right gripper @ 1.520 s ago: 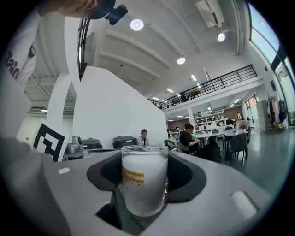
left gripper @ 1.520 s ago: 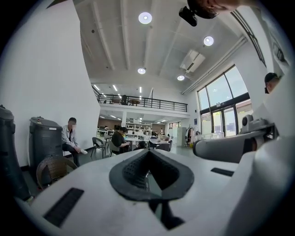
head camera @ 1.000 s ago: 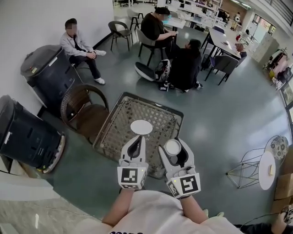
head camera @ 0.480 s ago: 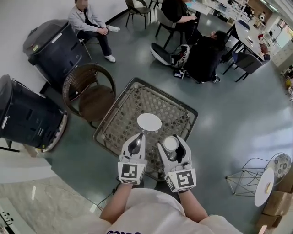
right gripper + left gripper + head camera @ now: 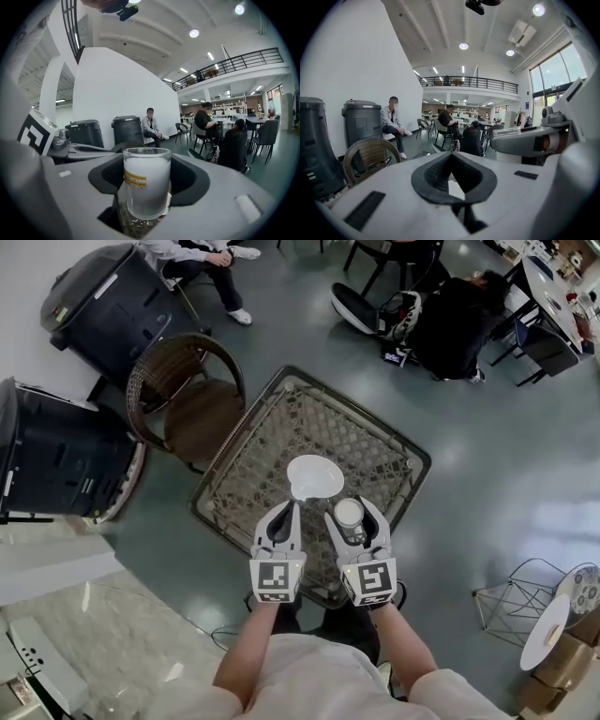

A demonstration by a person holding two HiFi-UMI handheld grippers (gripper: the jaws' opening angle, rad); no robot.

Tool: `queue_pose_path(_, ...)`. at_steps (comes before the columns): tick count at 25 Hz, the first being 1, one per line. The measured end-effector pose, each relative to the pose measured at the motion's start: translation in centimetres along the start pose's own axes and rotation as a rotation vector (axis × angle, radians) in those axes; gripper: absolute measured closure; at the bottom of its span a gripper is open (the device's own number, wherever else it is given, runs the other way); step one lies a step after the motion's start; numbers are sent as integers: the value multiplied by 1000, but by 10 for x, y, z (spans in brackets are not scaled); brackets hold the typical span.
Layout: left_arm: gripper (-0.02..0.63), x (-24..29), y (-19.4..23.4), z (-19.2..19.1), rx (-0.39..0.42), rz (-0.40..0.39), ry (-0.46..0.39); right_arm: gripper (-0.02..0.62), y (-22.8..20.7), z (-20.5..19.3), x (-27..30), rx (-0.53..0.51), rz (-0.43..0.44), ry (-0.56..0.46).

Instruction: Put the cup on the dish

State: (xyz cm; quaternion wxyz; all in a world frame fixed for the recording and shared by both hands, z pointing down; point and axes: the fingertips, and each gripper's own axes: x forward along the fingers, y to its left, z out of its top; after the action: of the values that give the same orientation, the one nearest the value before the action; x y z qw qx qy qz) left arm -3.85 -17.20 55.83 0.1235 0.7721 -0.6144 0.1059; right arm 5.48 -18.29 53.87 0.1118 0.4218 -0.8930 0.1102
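The left gripper [image 5: 292, 506] hangs over the near edge of the dish [image 5: 317, 474]. Its jaws are closed to a point with nothing between them, and only a sliver of white shows below through the gap. The dish lies flat near the middle of the woven table [image 5: 375, 442], just beyond both grippers.

To the right, the right gripper [image 5: 351, 508] has its jaws spread wide and pressed on the sides of the cup [image 5: 146, 183], a frosted glass with a yellow label. The cup is upright and carried above the table, just near and right of the dish.

The step in hand looks like the carry to the dish. To do it well, move the cup a little farther away and left until it is over the dish's middle, and keep it level. Lower it straight down until the base sits flat, and only then let the jaws part. Draw the left gripper back so it does not nudge the rim.
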Motion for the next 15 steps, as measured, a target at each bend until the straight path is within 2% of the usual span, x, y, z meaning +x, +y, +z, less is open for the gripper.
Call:
queue_pose_path(3, 603, 12, 13, -13, 1, 15, 18, 337, -6, -26, 16, 0, -2, 44)
queue_pose_path(8, 603, 21, 33, -34, -51, 49, 53, 337, -12, -60, 45, -6, 0, 112)
queue_pose_path(15, 603, 29, 38, -66, -84, 36, 93, 336, -16, -103, 85, -10, 10, 170)
